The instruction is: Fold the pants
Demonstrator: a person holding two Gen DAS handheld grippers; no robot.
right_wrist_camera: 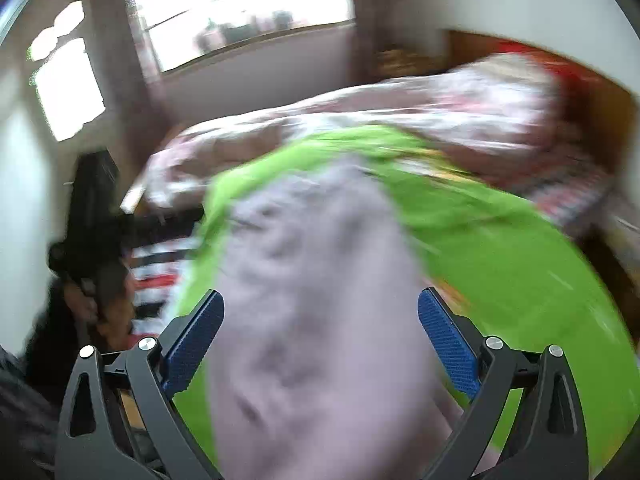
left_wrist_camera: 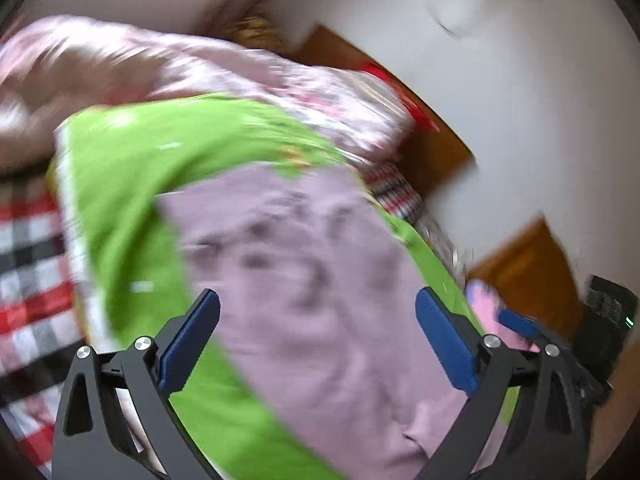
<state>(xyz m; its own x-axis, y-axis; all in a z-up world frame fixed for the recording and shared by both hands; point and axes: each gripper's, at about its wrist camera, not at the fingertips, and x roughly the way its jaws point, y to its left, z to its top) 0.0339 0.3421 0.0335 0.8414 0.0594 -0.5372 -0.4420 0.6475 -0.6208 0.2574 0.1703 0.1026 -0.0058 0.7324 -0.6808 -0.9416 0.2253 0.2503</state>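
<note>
The pale pink pants [left_wrist_camera: 320,280] lie on a bright green sheet [left_wrist_camera: 128,184] on the bed; both views are motion-blurred. They also show in the right wrist view [right_wrist_camera: 320,300], stretching away over the green sheet [right_wrist_camera: 500,260]. My left gripper [left_wrist_camera: 318,336] is open, its blue pads wide apart above the pants, holding nothing. My right gripper [right_wrist_camera: 320,332] is open too, above the pants and empty. The right gripper shows in the left wrist view at the right edge [left_wrist_camera: 520,326]. The left gripper shows in the right wrist view as a dark shape at the left [right_wrist_camera: 92,216].
A pink floral quilt [left_wrist_camera: 140,64] is heaped at the back of the bed. A red, black and white checked blanket [left_wrist_camera: 28,280] lies at the left. A wooden headboard [left_wrist_camera: 532,272] and white wall [left_wrist_camera: 520,80] stand at the right. A window [right_wrist_camera: 240,8] is behind the bed.
</note>
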